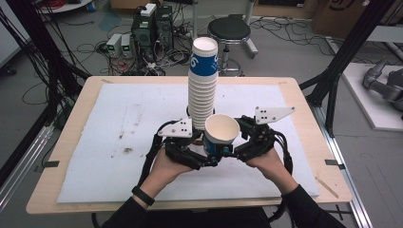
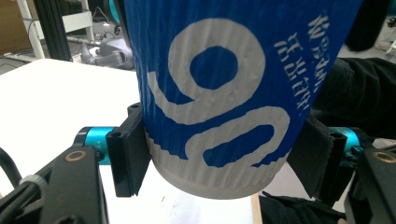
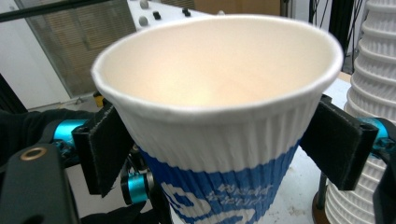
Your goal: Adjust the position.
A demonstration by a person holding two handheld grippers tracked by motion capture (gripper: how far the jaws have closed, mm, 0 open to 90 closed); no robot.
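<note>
Cup (image 1: 221, 133) at frame centre, just below the cup stack (image 1: 203, 90), above the surface (image 1: 119, 123). Left tool (image 1: 209, 159) clamped on its base; right tool (image 1: 233, 151) jaws apart around it, not pressing

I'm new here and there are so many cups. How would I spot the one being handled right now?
Start at the wooden table with its white mat, then find the tall stack of white ribbed paper cups near the middle. Just in front of it, a single blue-and-white ribbed paper cup sits between two black hand-held tools. Unlike the stacked ones, it stands alone, mouth open and tilted.
</note>
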